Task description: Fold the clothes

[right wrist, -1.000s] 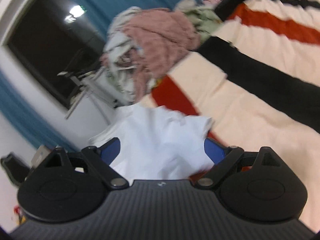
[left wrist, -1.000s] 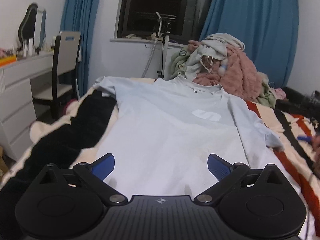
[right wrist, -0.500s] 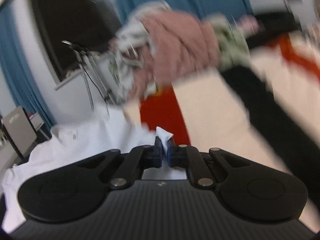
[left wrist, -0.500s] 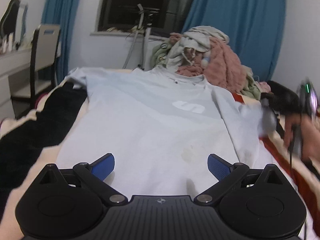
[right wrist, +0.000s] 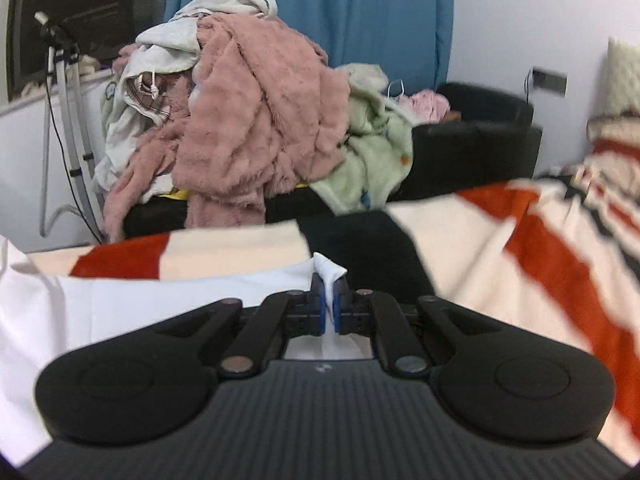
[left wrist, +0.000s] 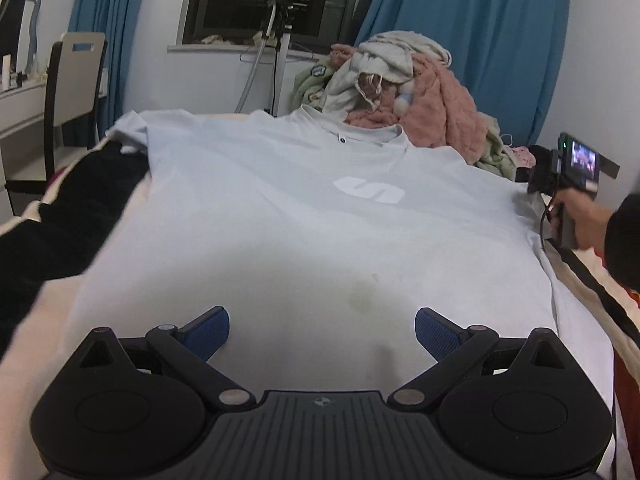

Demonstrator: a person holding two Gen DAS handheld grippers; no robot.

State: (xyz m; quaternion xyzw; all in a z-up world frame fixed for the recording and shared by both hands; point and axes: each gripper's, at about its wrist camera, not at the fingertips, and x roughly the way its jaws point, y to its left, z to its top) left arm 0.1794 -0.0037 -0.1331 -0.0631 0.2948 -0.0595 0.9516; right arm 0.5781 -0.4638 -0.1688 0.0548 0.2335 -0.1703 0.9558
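A pale blue T-shirt [left wrist: 304, 216] with a white logo lies spread flat, front up, on the striped bed cover. Low over its hem hovers my left gripper [left wrist: 322, 326], open, with nothing between its blue pads. My right gripper [right wrist: 329, 312] is shut on the T-shirt's right sleeve [right wrist: 326, 270]; a white tip of cloth pokes out past the pads. In the left wrist view the right gripper's handle [left wrist: 568, 184] and the hand holding it show at the right edge, beside the T-shirt's sleeve.
A heap of clothes with a pink fleece [right wrist: 256, 120] sits past the collar on a black seat. The striped cover [right wrist: 520, 248] stretches right. A black garment [left wrist: 68, 216] lies left of the T-shirt, a chair [left wrist: 72, 80] beyond it. A tripod [left wrist: 276, 40] stands by the window.
My right gripper shut on the T-shirt's sleeve, rolled level and pulled it sideways. The left gripper sank slightly toward the hem and stayed open.
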